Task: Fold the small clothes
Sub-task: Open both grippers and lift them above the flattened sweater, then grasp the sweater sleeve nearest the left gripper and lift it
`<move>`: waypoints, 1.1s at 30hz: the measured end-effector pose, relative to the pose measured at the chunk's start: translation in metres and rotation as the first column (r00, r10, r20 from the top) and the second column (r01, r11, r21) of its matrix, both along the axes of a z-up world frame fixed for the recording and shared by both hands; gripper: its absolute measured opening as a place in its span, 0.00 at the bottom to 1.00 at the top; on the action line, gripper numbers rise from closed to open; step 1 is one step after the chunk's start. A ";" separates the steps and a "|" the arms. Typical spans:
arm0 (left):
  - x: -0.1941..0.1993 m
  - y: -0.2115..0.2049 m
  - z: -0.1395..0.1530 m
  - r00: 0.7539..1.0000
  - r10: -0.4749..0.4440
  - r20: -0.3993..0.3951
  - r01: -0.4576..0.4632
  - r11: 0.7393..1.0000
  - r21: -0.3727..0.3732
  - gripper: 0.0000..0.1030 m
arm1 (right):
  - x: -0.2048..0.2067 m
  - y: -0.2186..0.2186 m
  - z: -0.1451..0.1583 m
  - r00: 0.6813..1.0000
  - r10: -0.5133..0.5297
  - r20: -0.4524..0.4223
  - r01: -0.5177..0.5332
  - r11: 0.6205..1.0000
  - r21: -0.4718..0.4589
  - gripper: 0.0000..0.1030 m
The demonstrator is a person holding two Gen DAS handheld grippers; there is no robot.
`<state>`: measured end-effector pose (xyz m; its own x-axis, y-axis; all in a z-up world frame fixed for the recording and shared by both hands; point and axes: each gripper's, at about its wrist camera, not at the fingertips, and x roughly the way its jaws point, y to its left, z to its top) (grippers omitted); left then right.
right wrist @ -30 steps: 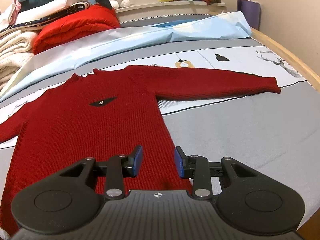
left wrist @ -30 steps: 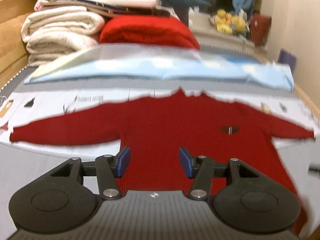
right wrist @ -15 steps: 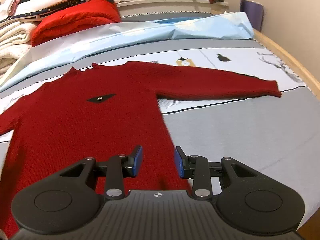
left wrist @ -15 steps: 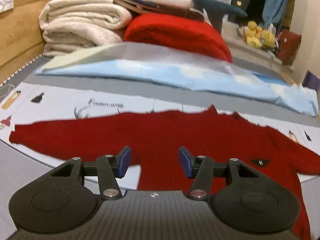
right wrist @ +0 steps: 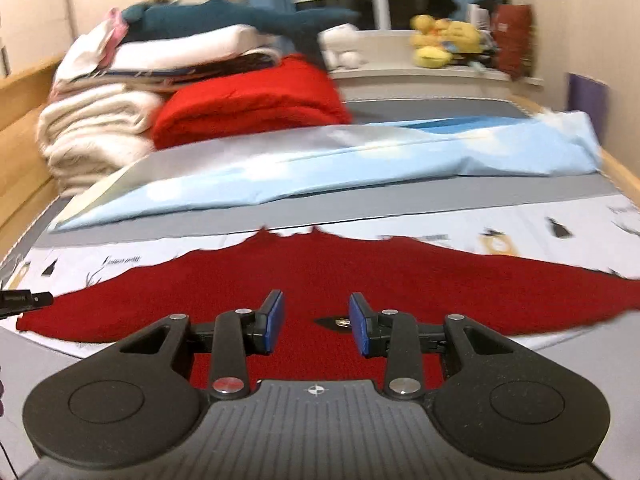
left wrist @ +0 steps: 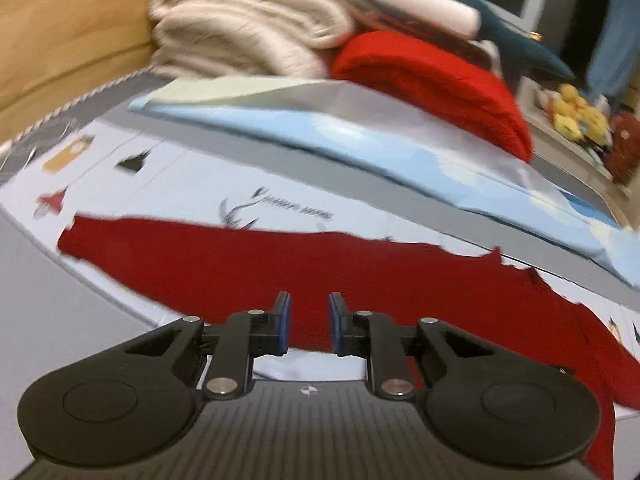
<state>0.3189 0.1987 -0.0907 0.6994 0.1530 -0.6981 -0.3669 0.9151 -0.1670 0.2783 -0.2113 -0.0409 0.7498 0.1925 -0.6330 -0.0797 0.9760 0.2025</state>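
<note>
- Looking along the left gripper (left wrist: 306,323) in the left wrist view: its blue pads (left wrist: 283,322) stand a narrow gap apart, having just been closing, and nothing is pinched between them; the tongs are released, not clenched on cloth.
- Behind that gap lies the red knit sweater (left wrist: 360,276), spread flat across the middle of the frame, with one sleeve reaching to the left edge of the picture and the body filling the lower right.
- The sweater rests on a white printed sheet (left wrist: 168,184) with small drawings, on a grey bed cover (left wrist: 36,308) seen at lower left.
- A pale blue pillow (left wrist: 360,140) crosses the frame above the sweater; in the upper part sit a pile of cream blankets (left wrist: 240,28) and a bright red folded blanket (left wrist: 432,80), with yellow plush toys (left wrist: 576,116) at far right. The whole view is blurred.
- Turning to the right wrist view: the right gripper (right wrist: 316,326) hovers with its pads (right wrist: 274,320) clearly apart and empty, so these tongs are released too.
- The sweater (right wrist: 360,276) spans the middle of the frame from left to right, neckline at the top centre, and a small dark badge (right wrist: 336,323) on its chest shows in the gap of the tongs.
- A black tip of the other gripper (right wrist: 24,300) pokes in at the left edge, just above the sleeve end; whether it touches the cloth cannot be told.
- Farther up lie the blue pillow (right wrist: 360,160), the red blanket (right wrist: 248,104), the cream pile (right wrist: 96,128) and a dark teal plush shark (right wrist: 224,20).
</note>
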 end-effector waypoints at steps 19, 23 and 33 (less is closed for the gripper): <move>-0.001 0.160 -0.090 0.912 0.399 -0.092 -0.403 0.837 -0.371 0.30 | 0.054 0.063 -0.084 0.971 0.202 -0.130 -0.203 0.979 0.008 0.11; 0.003 0.176 -0.107 0.885 0.443 -0.140 -0.455 0.767 -0.452 0.30 | 0.060 0.067 -0.094 0.955 0.226 -0.191 -0.230 0.973 0.001 0.14; 0.015 0.185 -0.124 0.860 0.479 -0.175 -0.499 0.719 -0.483 0.30 | 0.068 0.082 -0.117 0.914 0.295 -0.277 -0.311 0.950 -0.013 0.21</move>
